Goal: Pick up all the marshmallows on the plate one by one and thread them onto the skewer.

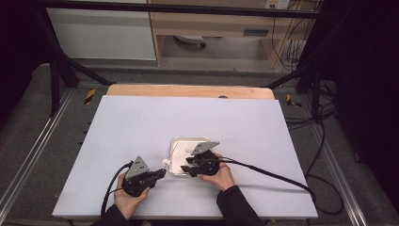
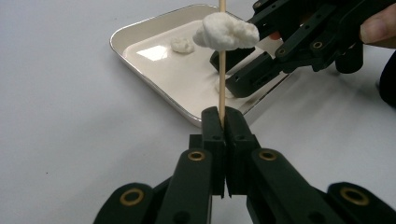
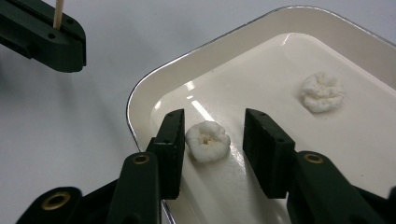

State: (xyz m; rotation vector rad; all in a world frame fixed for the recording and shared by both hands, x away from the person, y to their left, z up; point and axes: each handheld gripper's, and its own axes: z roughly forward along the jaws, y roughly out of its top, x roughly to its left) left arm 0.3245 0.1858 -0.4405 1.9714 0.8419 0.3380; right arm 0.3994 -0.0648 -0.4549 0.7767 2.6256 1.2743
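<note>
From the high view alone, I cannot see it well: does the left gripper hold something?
Observer: Yes. The left gripper is shut on a thin wooden stick.
Operator: Is anything on the stick?
Observer: One white speared lump sits on it, well clear of the jaws.
Operator: And the right gripper?
Observer: The right gripper is open, low in the tray. Its jaws stand on either side of a second lump, not yet squeezing it.
</note>
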